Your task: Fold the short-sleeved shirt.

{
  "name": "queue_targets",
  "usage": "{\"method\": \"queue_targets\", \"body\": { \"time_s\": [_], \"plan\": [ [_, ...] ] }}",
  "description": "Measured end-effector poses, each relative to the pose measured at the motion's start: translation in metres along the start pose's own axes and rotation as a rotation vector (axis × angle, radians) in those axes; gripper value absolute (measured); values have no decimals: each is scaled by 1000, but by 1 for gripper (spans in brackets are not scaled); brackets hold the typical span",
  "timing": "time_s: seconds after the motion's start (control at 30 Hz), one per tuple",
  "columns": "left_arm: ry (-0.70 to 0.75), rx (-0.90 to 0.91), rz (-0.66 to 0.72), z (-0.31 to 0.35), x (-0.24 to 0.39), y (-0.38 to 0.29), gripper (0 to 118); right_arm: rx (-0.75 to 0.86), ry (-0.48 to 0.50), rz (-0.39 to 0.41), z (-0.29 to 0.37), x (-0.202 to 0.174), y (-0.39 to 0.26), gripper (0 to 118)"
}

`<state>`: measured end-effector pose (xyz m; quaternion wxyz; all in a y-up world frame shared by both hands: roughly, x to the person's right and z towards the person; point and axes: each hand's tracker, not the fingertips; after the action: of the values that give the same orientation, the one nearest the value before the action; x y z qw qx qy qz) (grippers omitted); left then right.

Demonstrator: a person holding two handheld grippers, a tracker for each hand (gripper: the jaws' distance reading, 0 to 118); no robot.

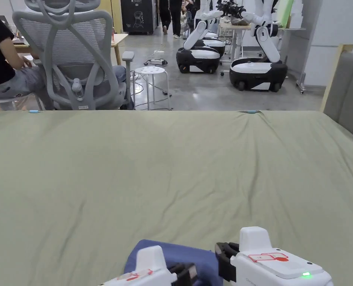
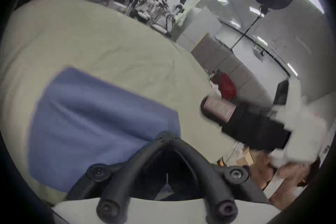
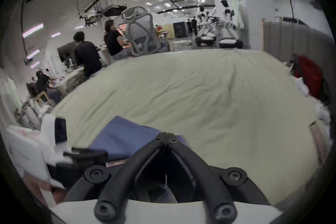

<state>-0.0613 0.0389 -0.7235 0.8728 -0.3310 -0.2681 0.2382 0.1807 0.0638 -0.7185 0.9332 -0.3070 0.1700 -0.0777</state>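
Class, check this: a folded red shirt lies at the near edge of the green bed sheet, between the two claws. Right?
Not quite. The shirt is blue, not red, as the head view shows. It does lie at the near edge of the green bed sheet, by the left claw and right claw.

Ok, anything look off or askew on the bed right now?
Nothing damaged or spilled. The blue shirt sits bunched at the very near edge of the green bed sheet, not spread flat, and the sheet itself is creased. Both the left hand-held gripper and right hand-held gripper have their jaws together at the shirt's edge.
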Motion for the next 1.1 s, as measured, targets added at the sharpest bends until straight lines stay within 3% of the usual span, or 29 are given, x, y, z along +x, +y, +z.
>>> {"method": "queue_targets", "body": {
  "time_s": [0.03, 0.07, 0.1, 0.17, 0.27, 0.37, 0.43, 0.53, 0.6, 0.63, 0.67, 0.7, 0.73, 0.8, 0.9, 1.1],
  "plan": [
    [19, 33, 19, 12, -10, 7, 0, -21, 40, -8, -7, -6, -3, 0],
    [42, 56, 35, 21, -20, 12, 13, -42, 91, -31, -15, -9, -6, 0],
    [69, 77, 47, 30, -32, 16, 38, -59, 134, -60, -22, -10, -11, 0],
    [113, 88, 89, 42, -59, 20, 101, -89, 80, -45, -35, -13, -21, 0],
    [128, 61, 204, 54, -98, 15, 111, -174, -22, -16, -51, -6, -35, 0],
    [75, 43, 416, 48, -133, 4, 106, -167, -37, -15, -56, 5, -42, 0],
    [-42, 47, 528, 37, -144, -6, 104, -164, -32, -50, -55, 9, -40, 0],
    [-226, 8, 615, 13, -137, -10, 94, -167, -36, -28, -54, 7, -39, 0],
    [-253, -72, 587, -11, -123, -12, 88, -166, -40, -10, -55, 5, -38, 0],
    [-226, -80, 542, -19, -115, -12, 80, -162, -46, 7, -55, 4, -38, 0],
    [-160, -82, 498, -23, -110, -10, 51, -161, -53, 25, -55, 2, -38, 0],
    [-65, -92, 456, -28, -109, -8, 30, -163, -69, 37, -54, 1, -38, 0],
    [-8, -98, 424, -28, -107, -6, 30, -163, -76, 44, -54, -1, -37, 0],
    [-57, -87, 421, -20, -104, 0, 29, -167, -96, 73, -53, -10, -31, 0],
    [14, -65, 290, 0, -101, 18, 28, -137, -82, 125, -53, -34, -17, 0],
    [86, -3, 272, 63, -153, 56, 28, -100, -7, 229, -84, -118, 17, 0]
  ]
}}
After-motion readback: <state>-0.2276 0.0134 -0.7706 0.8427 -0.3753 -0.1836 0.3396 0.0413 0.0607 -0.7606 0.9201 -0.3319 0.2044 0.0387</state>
